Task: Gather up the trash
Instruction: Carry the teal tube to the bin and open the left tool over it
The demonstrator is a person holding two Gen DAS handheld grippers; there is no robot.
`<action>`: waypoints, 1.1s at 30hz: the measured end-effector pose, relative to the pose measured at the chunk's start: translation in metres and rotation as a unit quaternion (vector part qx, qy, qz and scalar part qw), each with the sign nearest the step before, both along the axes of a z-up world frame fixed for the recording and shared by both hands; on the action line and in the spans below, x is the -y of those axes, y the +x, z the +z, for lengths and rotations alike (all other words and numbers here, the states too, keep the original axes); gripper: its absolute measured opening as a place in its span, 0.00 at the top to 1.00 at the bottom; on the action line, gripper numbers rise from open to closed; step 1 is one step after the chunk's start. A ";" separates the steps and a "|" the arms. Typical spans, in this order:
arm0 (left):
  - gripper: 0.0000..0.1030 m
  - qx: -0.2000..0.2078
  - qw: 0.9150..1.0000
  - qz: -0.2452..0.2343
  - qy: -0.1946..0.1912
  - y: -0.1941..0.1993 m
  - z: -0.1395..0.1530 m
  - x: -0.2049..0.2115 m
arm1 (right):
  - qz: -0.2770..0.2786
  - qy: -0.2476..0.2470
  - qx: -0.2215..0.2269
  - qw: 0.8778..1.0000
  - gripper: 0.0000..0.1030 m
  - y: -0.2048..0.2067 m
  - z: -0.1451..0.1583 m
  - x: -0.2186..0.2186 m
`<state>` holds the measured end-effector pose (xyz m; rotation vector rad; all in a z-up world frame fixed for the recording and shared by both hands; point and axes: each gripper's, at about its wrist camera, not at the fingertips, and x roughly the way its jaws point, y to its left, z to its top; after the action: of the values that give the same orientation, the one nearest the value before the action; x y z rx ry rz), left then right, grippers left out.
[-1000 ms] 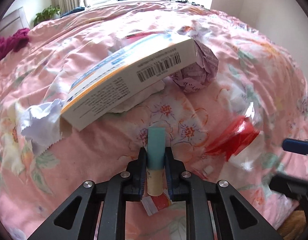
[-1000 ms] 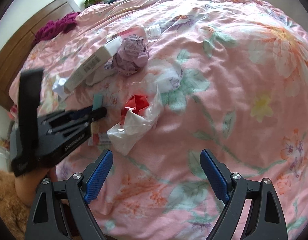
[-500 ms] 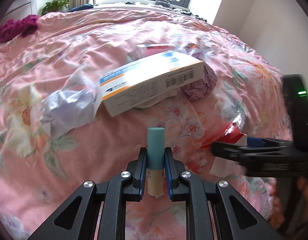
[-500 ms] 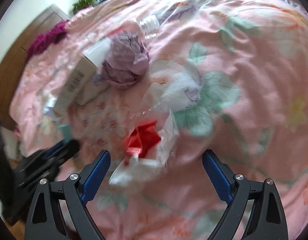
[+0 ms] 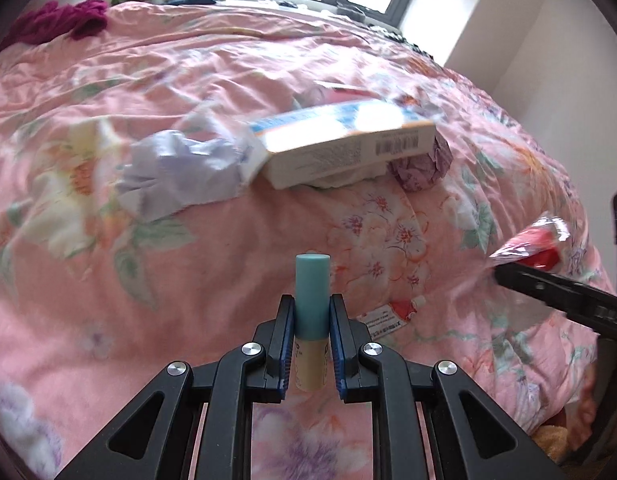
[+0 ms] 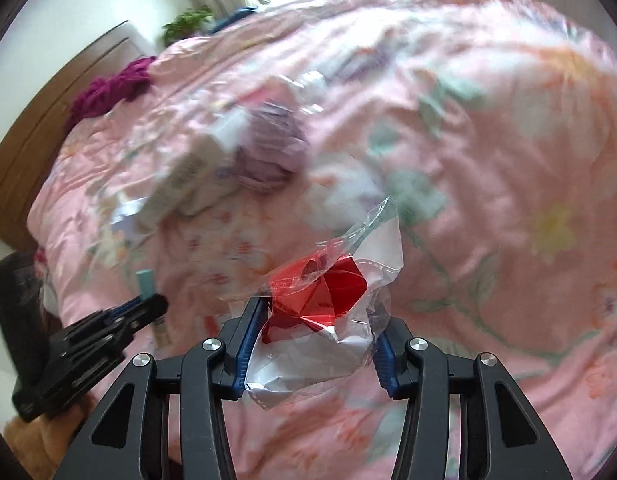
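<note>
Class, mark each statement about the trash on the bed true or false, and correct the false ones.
1. The left gripper is shut on a tube with a teal cap. True.
2. The right gripper is wide open and holds nothing. False: it grips a clear wrapper with red inside.
3. The box with a barcode stands upright on its end. False: it lies on its side, resting on crumpled trash.
4. A crumpled purple paper ball lies by the box's barcode end. True.
5. The bedspread is plain blue. False: it is pink with flowers.
</note>
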<state>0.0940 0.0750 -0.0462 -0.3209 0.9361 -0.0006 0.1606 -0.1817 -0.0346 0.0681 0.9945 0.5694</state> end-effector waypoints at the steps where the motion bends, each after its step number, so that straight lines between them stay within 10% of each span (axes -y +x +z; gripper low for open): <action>1: 0.83 0.002 1.000 0.008 0.000 -0.005 0.003 -0.004 | 0.011 0.000 0.009 1.000 0.53 -0.005 0.008 -0.005; 13: 0.83 0.003 0.977 0.212 0.034 -0.151 0.038 -0.100 | 0.223 0.058 0.032 0.973 0.53 -0.092 0.055 -0.125; 25: 0.83 -0.055 0.893 0.447 -0.010 -0.348 -0.012 -0.194 | 0.429 0.042 -0.046 0.901 0.53 -0.203 0.027 -0.266; 33: 0.83 -0.095 0.861 0.491 -0.093 -0.393 -0.086 -0.222 | 0.497 -0.003 -0.079 0.864 0.53 -0.257 -0.004 -0.330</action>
<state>-0.2994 0.2969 -0.1318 -0.9688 0.8790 0.8999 -0.0964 0.1479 -0.0384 -0.4416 1.1564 1.5266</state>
